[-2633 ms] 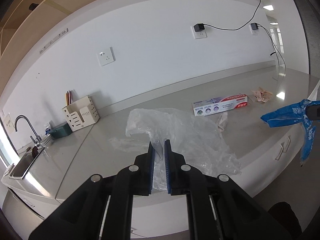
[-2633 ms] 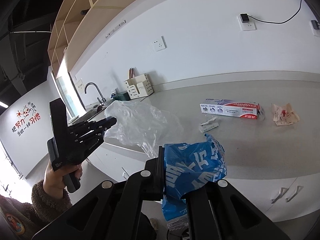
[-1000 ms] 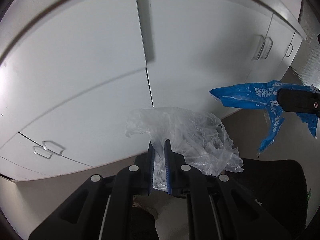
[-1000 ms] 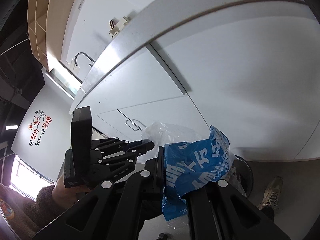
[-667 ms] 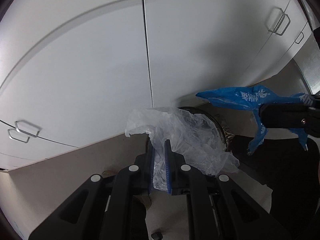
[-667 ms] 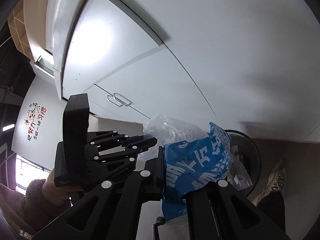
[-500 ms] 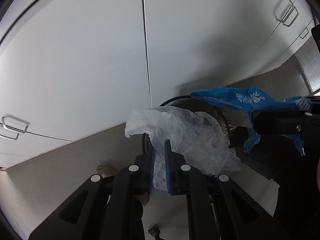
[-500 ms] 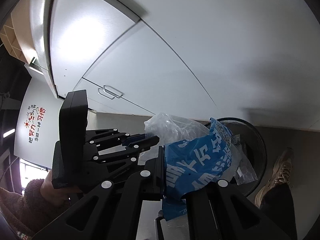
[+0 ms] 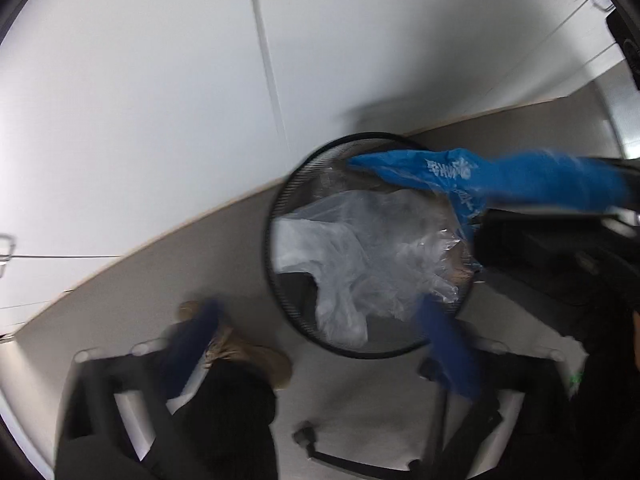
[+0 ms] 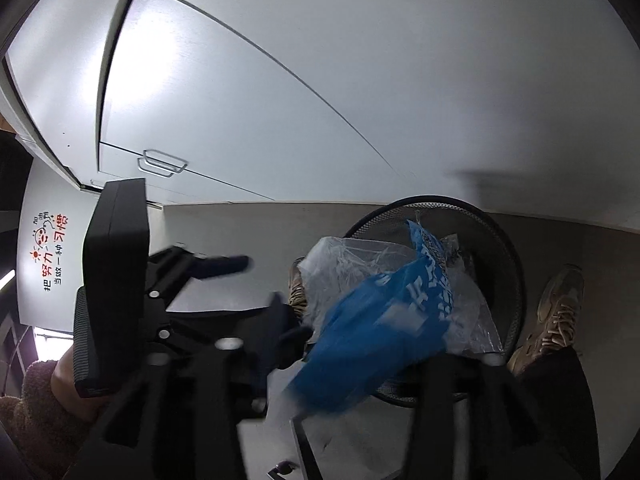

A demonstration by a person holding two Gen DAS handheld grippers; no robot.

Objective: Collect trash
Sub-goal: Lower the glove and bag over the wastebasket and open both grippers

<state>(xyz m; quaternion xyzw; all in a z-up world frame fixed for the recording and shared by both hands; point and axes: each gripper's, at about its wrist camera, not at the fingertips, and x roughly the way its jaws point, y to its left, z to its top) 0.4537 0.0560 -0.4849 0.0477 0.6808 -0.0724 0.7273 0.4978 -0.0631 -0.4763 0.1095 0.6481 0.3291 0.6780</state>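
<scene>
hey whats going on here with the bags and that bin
A person is dumping trash into a round black mesh bin on the floor by white cabinets. The left tool is wide open and its clear plastic bag now lies in the bin. The blue plastic bag hangs over the bin at the right tool; blur hides whether it is gripped.

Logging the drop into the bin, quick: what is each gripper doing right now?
Left gripper: open, clear crumpled plastic bag released over the black mesh bin.
Right gripper: looks open, crinkled blue plastic bag slipping out.
</scene>
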